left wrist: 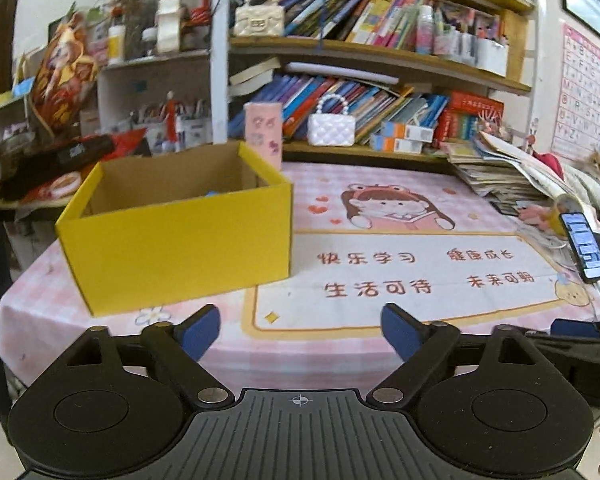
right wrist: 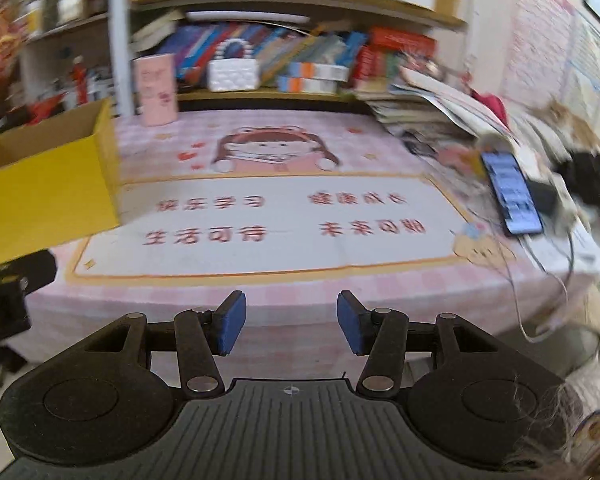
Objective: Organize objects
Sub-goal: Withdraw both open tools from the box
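Inspecting the table [left wrist: 380,344], we find our left claw [left wrist: 300,332] spread wide and empty near the yellow box [left wrist: 180,248], our right claw [right wrist: 291,320] narrower, also empty.

Left gripper [left wrist: 300,330]: matte black body, two round disc housings either side of a ribbed grey central plate stamped with a small white crosshair mark. Black linkage arms pivot on silver round-head pins. Fingers [left wrist: 400,336] are faced with blue pads, edges slightly rounded.

Right gripper [right wrist: 291,322]: same build, with black discs, ribbed plate carrying a crosshair mark, triangular cut-outs in the outer links and silver pins at each joint. Blue pads [right wrist: 232,322] are flat, rectangular and faintly textured. Pale fuzzy fabric, fine fibres showing, sits at the right wrist view's lower right corner.
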`<state>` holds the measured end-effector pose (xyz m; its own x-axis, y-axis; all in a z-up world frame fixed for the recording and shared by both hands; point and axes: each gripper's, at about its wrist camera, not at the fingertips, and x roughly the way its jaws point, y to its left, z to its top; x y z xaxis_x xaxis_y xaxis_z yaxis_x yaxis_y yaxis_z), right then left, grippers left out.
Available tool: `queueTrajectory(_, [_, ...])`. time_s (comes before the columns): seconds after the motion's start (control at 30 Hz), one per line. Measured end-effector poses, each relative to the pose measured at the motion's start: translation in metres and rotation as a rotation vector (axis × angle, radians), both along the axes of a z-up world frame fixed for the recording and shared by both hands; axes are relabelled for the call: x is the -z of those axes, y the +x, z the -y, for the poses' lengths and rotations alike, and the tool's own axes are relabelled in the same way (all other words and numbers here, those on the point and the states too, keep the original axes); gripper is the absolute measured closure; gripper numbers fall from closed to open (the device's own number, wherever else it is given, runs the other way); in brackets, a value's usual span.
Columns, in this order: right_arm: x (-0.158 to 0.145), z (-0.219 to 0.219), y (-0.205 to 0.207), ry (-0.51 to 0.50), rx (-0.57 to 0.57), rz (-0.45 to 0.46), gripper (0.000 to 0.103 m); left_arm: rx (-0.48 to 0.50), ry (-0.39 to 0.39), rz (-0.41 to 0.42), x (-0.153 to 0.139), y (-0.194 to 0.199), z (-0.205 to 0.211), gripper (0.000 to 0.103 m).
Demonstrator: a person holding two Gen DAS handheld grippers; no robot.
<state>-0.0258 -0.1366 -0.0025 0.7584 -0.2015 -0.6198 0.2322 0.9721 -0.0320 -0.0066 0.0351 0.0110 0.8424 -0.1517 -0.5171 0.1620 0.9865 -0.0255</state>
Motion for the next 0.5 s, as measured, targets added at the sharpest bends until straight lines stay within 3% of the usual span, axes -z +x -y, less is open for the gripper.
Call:
queueTrajectory(0.17, [-0.007, 0.010, -0.001, 0.005, 0.044, 0.026, 0.049, 0.015, 0.050, -0.008, 0.000, 0.005, 0.016, 0.005])
queueTrajectory(0.37, [0.000, 0.014, -0.005, 0.006, 0.017, 0.004, 0.040, 0.015, 0.058, -0.039, 0.005, 0.002, 0.021, 0.005])
queueTrajectory(0.5, [-0.003, 0.013, -0.001, -0.010, 0.010, 0.015, 0.030, -0.004, 0.078, -0.039, 0.005, 0.001, 0.024, 0.004])
